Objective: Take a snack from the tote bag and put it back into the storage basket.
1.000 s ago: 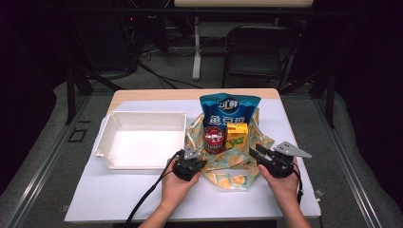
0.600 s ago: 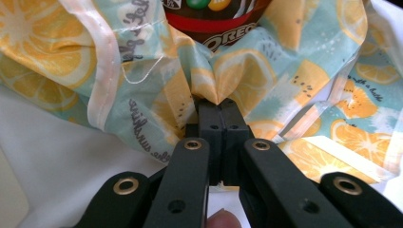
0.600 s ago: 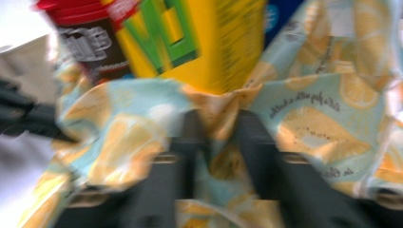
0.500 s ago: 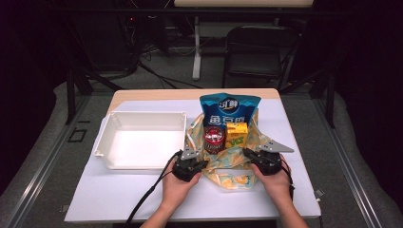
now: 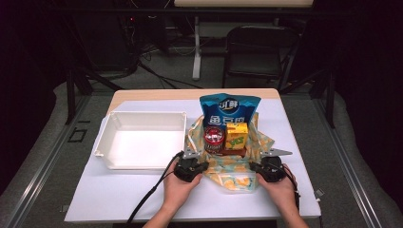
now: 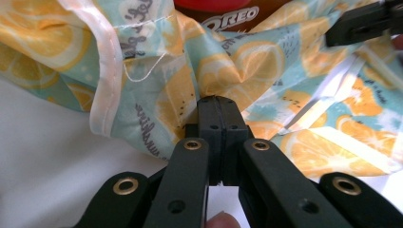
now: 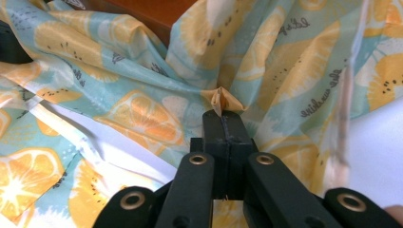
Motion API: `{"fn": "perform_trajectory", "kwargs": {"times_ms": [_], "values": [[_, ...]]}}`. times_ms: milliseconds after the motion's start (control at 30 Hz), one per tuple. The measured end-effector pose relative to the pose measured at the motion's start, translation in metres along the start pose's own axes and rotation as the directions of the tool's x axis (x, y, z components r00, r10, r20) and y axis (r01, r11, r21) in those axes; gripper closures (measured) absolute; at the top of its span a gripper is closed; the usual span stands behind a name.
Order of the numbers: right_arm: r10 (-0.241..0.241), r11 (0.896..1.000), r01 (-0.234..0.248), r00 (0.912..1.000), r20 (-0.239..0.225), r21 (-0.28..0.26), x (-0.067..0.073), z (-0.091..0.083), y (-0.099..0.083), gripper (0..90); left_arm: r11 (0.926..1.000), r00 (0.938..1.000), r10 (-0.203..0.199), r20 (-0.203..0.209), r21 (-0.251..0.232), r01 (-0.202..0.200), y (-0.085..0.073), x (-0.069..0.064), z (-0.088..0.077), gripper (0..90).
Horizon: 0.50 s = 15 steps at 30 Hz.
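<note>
Lemon-printed cloth (image 5: 227,167) lies spread on the white table (image 5: 119,194) in the high view, just right of a white tray (image 5: 142,140). On the cloth stand a blue snack bag (image 5: 229,108), a red-lidded can (image 5: 214,137) and a yellow carton (image 5: 236,136), close together. The left gripper (image 5: 196,167) sits at the cloth's near left edge and the right gripper (image 5: 259,167) at its near right edge, each held in a hand coming up from the bottom of the view.

Seen from the left gripper view, the left gripper (image 6: 218,102) has its jaws pressed fully together, with a fold of the cloth (image 6: 228,61) bunched at the tips (whether fabric is actually caught between the pads is hard to judge here). A brown Oreo pack (image 6: 233,18) shows beyond the fabric, and the other gripper's black jaw tip enters at the upper right.

From the right gripper view, the right gripper (image 7: 223,116) has just been closing and now stands shut, pinching a small peak of the cloth (image 7: 142,114) that pokes up between the tips. The fabric rises in folds around it, and bare table (image 7: 380,142) shows at the right.
</note>
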State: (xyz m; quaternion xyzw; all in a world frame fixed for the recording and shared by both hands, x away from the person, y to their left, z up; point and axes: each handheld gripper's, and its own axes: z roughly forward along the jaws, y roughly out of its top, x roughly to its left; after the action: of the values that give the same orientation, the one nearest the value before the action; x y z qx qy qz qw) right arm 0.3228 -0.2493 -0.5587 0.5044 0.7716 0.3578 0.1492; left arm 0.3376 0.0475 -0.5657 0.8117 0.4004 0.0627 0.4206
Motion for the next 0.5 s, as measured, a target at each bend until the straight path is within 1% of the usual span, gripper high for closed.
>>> {"fn": "perform_trajectory", "kwargs": {"times_ms": [33,67,100,133,167,200,233,267,300,333,367,400,433,467,500], "values": [[0.01,1.0,-0.01,0.9999,-0.002,-0.004,0.001,0.0,0.0,90.0,0.9999,1.0,0.003,0.001,0.01,-0.003,0.0,0.0,0.0,90.0],[0.017,1.0,-0.017,0.9998,-0.011,-0.015,0.001,-0.003,-0.001,86.4,1.0,1.0,0.001,0.005,0.006,-0.002,0.0,0.0,0.0,90.0],[0.021,0.999,-0.021,0.9996,-0.018,-0.04,0.002,-0.006,-0.002,75.9,1.0,0.9999,0.01,0.009,0.001,-0.01,0.0,0.0,-0.001,90.0],[0.019,0.996,-0.022,0.9993,-0.031,-0.087,0.003,-0.013,-0.002,67.4,0.9999,0.9999,0.012,0.008,-0.006,-0.012,0.0,0.0,-0.001,90.0],[0.013,0.994,-0.017,0.9993,-0.035,-0.106,0.003,-0.02,-0.001,63.8,0.9997,0.9999,0.014,-0.002,-0.019,-0.014,-0.001,-0.001,-0.001,90.0],[0.027,0.984,-0.035,0.9985,-0.047,-0.177,0.004,-0.03,0.001,62.2,0.9996,0.9997,0.024,0.008,-0.016,-0.024,-0.001,-0.001,-0.001,90.0],[0.023,0.977,-0.034,0.9984,-0.051,-0.212,0.003,-0.036,0.003,61.4,0.9995,0.9996,0.028,0.008,-0.017,-0.028,-0.001,-0.001,-0.001,90.0],[0.029,0.96,-0.043,0.9982,-0.053,-0.278,0.004,-0.044,0.008,61.2,0.9995,0.9995,0.029,0.011,-0.015,-0.029,-0.001,-0.001,-0.001,90.0],[0.024,0.949,-0.036,0.9988,-0.044,-0.313,0.004,-0.05,0.013,61.2,0.9994,0.9996,0.029,0.008,-0.02,-0.029,-0.001,-0.001,-0.001,90.0],[0.027,0.94,-0.038,0.999,-0.036,-0.339,0.004,-0.052,0.018,61.3,0.9993,0.9995,0.031,0.007,-0.02,-0.031,-0.001,-0.001,-0.001,90.0],[0.044,0.937,-0.051,0.9986,-0.03,-0.346,0.004,-0.05,0.023,61.1,0.9994,0.9995,0.03,0.01,-0.021,-0.03,-0.001,-0.002,-0.001,90.0],[0.057,0.938,-0.062,0.9981,-0.024,-0.341,0.004,-0.047,0.027,61.0,0.9993,0.9995,0.032,0.008,-0.02,-0.032,-0.001,-0.002,-0.001,90.0],[0.057,0.942,-0.062,0.998,-0.026,-0.329,0.004,-0.043,0.029,60.8,0.9993,0.9994,0.033,0.009,-0.021,-0.032,-0.001,-0.002,-0.001,90.0],[0.057,0.948,-0.062,0.9981,-0.024,-0.313,0.004,-0.036,0.031,60.9,0.9992,0.9993,0.036,0.009,-0.02,-0.036,-0.001,-0.002,-0.002,90.0],[0.052,0.957,-0.056,0.9984,-0.023,-0.286,0.004,-0.029,0.031,61.1,0.9991,0.9991,0.041,0.013,-0.014,-0.041,-0.001,-0.002,-0.002,90.0]]}}
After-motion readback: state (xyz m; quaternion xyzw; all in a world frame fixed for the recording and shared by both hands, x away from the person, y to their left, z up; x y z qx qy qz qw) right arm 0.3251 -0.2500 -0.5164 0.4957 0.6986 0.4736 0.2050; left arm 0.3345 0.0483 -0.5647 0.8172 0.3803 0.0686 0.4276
